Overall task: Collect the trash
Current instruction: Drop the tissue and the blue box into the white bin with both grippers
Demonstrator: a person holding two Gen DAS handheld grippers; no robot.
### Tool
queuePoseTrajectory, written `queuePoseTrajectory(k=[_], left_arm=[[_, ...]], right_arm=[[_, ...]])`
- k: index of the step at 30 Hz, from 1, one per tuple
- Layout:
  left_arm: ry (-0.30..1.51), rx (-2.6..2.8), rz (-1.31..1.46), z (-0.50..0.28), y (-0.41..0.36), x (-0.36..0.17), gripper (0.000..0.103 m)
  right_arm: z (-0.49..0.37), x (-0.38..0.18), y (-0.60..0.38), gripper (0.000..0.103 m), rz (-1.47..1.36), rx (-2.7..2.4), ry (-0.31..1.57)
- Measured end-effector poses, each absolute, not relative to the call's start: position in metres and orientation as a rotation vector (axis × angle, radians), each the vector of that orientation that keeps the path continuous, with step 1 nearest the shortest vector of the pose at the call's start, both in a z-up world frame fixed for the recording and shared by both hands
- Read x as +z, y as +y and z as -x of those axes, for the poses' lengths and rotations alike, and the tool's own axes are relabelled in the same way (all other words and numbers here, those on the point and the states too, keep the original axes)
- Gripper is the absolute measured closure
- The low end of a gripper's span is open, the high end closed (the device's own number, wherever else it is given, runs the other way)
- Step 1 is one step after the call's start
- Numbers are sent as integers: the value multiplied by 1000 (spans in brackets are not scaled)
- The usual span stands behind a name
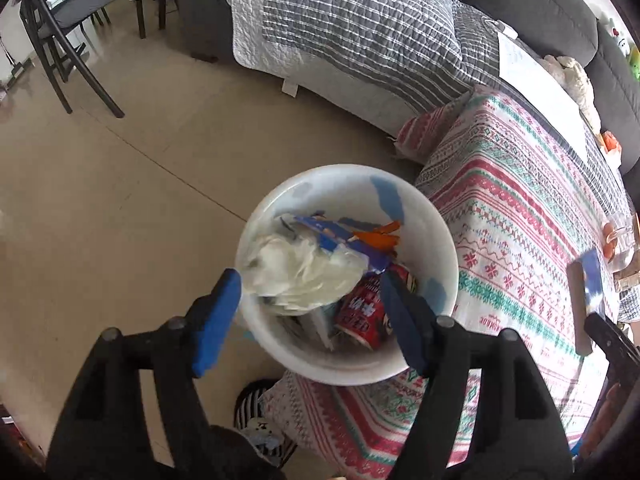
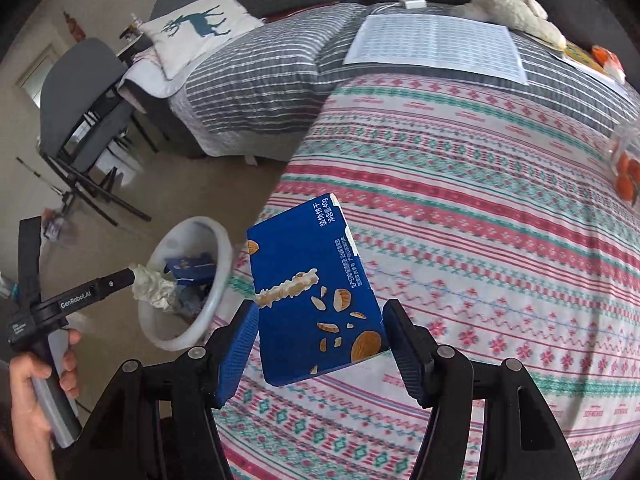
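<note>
A white bin [image 1: 340, 169] stands on the floor by the table edge, with a red cup [image 1: 360, 314], blue wrappers [image 1: 332, 236] and orange peel inside. My left gripper [image 1: 310, 320] hangs open right over it. A crumpled white tissue [image 1: 296, 272] lies on top of the trash below its fingers. In the right wrist view the tissue [image 2: 154, 286] shows at the left gripper's [image 2: 134, 276] tip over the bin [image 2: 188, 222]. My right gripper [image 2: 322, 344] is shut on a blue biscuit box [image 2: 316, 300], held tilted above the patterned tablecloth [image 2: 480, 240]. The box [image 1: 592, 284] also shows at the right edge of the left wrist view.
A grey striped quilt [image 2: 260, 80] covers the sofa behind the table, with a deer cushion [image 2: 196, 28] and a printed sheet [image 2: 436, 44]. A glass with orange fruit [image 2: 626, 172] stands at the table's right. Dark chairs [image 2: 80, 112] stand on the beige floor. A hand [image 2: 28, 400] holds the left gripper's handle.
</note>
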State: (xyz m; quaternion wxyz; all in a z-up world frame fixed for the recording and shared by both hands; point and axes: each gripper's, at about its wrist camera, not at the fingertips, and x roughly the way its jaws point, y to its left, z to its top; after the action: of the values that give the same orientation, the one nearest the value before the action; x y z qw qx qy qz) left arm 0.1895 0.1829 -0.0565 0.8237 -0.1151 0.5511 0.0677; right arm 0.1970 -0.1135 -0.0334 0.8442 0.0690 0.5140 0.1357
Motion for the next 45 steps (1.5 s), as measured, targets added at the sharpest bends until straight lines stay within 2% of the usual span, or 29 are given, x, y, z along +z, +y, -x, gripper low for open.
queuePoseTrajectory(k=[9,15,21,24,31,38,45], left_arm=[[1189,234,197,-165,208,-55,5],[1163,245,141,-151,220,-52,1],[1152,244,121,-145,225,-51,1],[1155,244,118,-143,226,-52,1],[1136,214,146,-130,214,-43,1],[1055,121,85,-99,165,-20,1],[995,35,7,-42,119,-10,1]], right_arm=[[-215,-53,-42,38,-109,371,1119],[-224,-68,-1,37,-101,430,1129],[-230,-77,23,34,-134,494,1106],[-233,-76,25,22,-168,528,1079],[-215,-55,-1,22,-163,460,1046],[-158,-10,-69,20,-75,301,970],[-61,21,-143,17,23,133,872]])
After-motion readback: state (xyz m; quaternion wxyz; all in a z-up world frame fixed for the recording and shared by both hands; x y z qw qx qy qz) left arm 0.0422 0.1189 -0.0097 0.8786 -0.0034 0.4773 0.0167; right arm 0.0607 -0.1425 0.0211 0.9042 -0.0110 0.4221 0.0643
